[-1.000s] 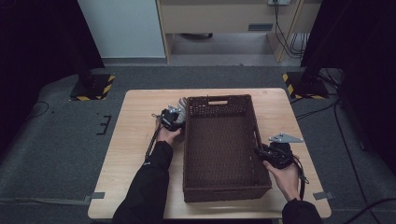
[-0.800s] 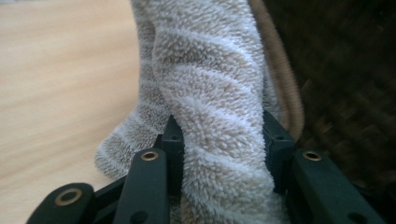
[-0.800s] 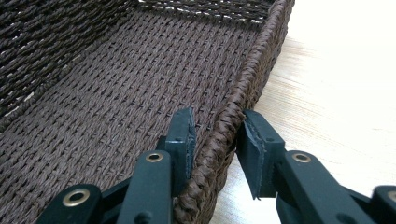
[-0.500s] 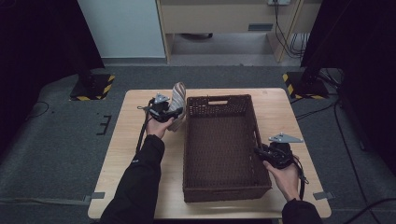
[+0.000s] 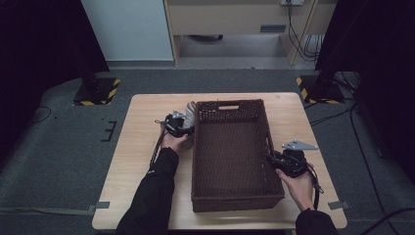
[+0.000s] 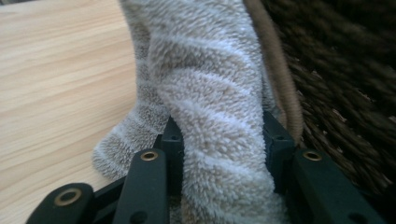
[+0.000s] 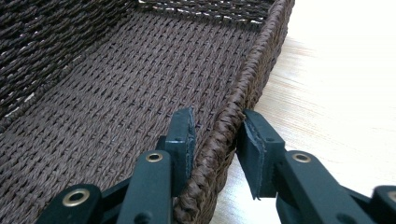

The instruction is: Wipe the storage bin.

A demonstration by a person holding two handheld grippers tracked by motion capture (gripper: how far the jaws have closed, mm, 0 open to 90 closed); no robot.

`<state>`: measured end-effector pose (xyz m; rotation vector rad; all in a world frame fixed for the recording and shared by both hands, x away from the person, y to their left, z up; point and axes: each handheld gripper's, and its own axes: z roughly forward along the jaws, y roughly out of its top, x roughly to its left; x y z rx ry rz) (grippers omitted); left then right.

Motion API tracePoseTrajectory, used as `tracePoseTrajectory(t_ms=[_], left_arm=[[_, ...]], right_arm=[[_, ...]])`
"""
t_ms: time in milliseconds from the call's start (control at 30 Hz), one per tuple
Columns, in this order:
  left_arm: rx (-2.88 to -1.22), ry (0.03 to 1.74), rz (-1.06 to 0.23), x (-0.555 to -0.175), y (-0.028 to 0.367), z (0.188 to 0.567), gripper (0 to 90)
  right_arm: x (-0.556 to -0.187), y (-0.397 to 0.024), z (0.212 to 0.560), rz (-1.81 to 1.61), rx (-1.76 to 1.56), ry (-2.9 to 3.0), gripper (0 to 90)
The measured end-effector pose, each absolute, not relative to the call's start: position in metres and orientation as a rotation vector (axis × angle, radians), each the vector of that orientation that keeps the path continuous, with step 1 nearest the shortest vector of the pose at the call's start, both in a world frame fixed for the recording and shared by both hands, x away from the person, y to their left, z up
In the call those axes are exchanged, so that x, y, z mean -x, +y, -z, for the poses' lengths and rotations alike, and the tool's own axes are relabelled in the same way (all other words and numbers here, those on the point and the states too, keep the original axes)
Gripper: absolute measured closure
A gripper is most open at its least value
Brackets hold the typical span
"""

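Fuzzy beige-and-white striped sock [image 6: 205,107] in left tool [image 6: 222,140]

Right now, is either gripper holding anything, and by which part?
The left gripper pinches a striped fuzzy sock across its middle. The right gripper straddles the woven basket's right side rim; whether it clamps it cannot be told.

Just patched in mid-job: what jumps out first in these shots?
A big dark wicker basket fills the middle of the wooden table, and its bottom is bare. The left gripper holds a fuzzy striped sock upright just outside the basket's far left corner. The right gripper straddles the basket's right rim, one jaw inside and one outside, with a little gap showing.
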<state>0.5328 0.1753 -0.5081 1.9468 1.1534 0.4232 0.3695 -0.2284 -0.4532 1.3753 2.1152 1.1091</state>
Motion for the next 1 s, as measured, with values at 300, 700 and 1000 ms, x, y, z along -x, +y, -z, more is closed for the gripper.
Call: tracePoseTrajectory(t_ms=[300, 700, 1000], left_arm=[[-1.860, 1.030, -0.447, -0.502, 0.193, 0.451, 60.2], [-1.999, 1.025, -0.407, -0.488, 0.174, 0.494, 60.1], [-1.975, 1.064, -0.397, -0.487, 0.184, 0.498, 60.0]], right_arm=[[-0.369, -0.229, 0.453, -1.107, -1.375, 2.116, 66.5], [-0.369, -0.228, 0.453, -1.104, -1.375, 2.112, 66.7], [-0.369, -0.228, 0.453, -1.105, -1.378, 2.108, 66.7]])
